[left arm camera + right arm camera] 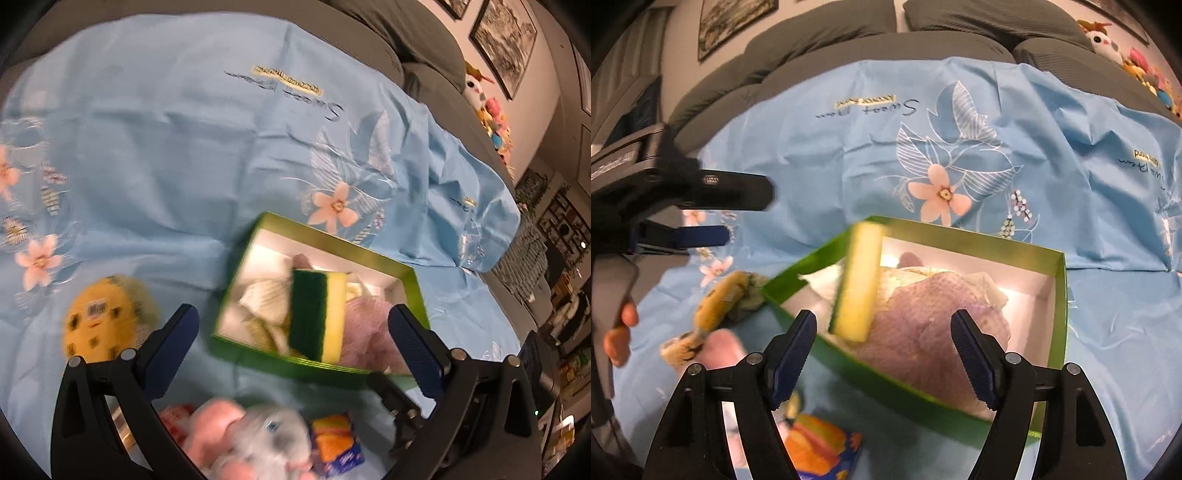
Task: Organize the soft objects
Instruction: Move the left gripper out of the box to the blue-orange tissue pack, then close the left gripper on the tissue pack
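A green box (pixel 258 355) (pixel 1058 314) with a white inside lies on a light blue flowered sheet (pixel 177 147). In it are a pink mesh puff (pixel 369 334) (pixel 934 325) and pale cloths (pixel 264 299). A green-and-yellow sponge (pixel 317 314) (pixel 858 280) stands on edge in the box's left part, blurred, with no pad on it. My left gripper (pixel 293 343) (pixel 748 214) is open wide in front of the box. My right gripper (pixel 882 354) is open too, its fingers on either side of the box's near corner.
A round yellow cookie-print pad (pixel 103 321) (pixel 720 302) lies left of the box. Near me lie a pink and grey plush (pixel 251 439) and an orange-and-blue packet (pixel 336 443) (pixel 820 443). Grey sofa cushions (pixel 960 18) and plush toys (pixel 491 110) line the back. A person's fingers (pixel 620 328) show at the left.
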`<state>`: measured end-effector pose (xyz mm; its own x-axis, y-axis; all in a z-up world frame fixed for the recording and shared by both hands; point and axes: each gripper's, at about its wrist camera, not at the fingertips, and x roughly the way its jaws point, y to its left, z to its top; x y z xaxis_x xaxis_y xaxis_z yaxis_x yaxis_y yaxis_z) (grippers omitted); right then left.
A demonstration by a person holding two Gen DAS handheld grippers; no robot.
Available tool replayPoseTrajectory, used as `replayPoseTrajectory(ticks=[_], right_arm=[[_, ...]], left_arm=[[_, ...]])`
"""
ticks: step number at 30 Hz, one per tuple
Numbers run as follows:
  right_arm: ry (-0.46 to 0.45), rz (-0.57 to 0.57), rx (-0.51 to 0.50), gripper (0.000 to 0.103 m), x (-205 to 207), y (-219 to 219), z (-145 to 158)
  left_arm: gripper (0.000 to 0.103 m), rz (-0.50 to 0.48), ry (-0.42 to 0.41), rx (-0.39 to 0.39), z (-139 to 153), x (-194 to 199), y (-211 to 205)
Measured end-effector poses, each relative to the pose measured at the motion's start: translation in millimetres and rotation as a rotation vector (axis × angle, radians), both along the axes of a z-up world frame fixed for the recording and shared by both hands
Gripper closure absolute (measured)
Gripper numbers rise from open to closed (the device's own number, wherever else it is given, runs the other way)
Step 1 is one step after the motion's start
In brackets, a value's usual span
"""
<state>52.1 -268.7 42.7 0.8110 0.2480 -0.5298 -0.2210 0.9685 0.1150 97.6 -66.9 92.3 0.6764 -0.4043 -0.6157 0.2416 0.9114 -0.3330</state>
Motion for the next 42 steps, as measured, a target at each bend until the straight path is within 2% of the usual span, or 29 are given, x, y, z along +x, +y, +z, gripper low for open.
replayPoseTrajectory(ticks=[3,9,13,18,22,26,29,32,36,38,42], right_arm=[[0.000,0.035,0.005,0.027,-7.8,5.0,5.9],[0.017,0.081,0.075,0.027,-26.9,10.1,12.5],[0.036,0.113,0.100,0.027,-48.7,15.5,6.7],[0.048,0.189,0.045,0.027,-82.9,24.3,-4.6],[0.055,0.252,-0.029,0.027,-102.3,27.1,-15.7],[0.062,0.273,-0.078,0.027,-105.2,25.6,-24.1],[0.092,0.266,-0.063,0.027,-100.6,18.7,-29.7],[0.118,0.251,-0.047,0.027,-97.2,9.9,-33.9],[0.142,0.266,-0.034,0.027,-98.6,4.6,-38.9],[0.159,0.264,-0.044,0.027,-97.3,4.2,-43.6],[0.186,0.267,-0.014,0.027,-93.6,1.2,-48.6]], left_arm=[[0.001,0.029,0.022,0.011,-6.9,-14.9,12.2],[0.001,0.012,0.145,0.049,-44.9,-49.7,21.4],[0.001,-0.034,0.208,-0.015,-60.5,-68.2,29.3],[0.001,-0.073,0.228,-0.017,-66.5,-85.7,29.7],[0.001,-0.147,0.255,-0.040,-74.5,-94.1,19.7],[0.001,-0.249,0.263,-0.078,-79.7,-98.3,2.8],[0.001,-0.360,0.264,-0.160,-78.9,-102.1,-10.4],[0.001,-0.428,0.240,-0.174,-79.5,-106.2,-27.1],[0.002,-0.459,0.201,-0.200,-83.2,-104.6,-42.9],[0.003,-0.445,0.201,-0.202,-88.5,-98.0,-50.4],[0.006,-0.418,0.200,-0.162,-95.9,-88.5,-64.4]])
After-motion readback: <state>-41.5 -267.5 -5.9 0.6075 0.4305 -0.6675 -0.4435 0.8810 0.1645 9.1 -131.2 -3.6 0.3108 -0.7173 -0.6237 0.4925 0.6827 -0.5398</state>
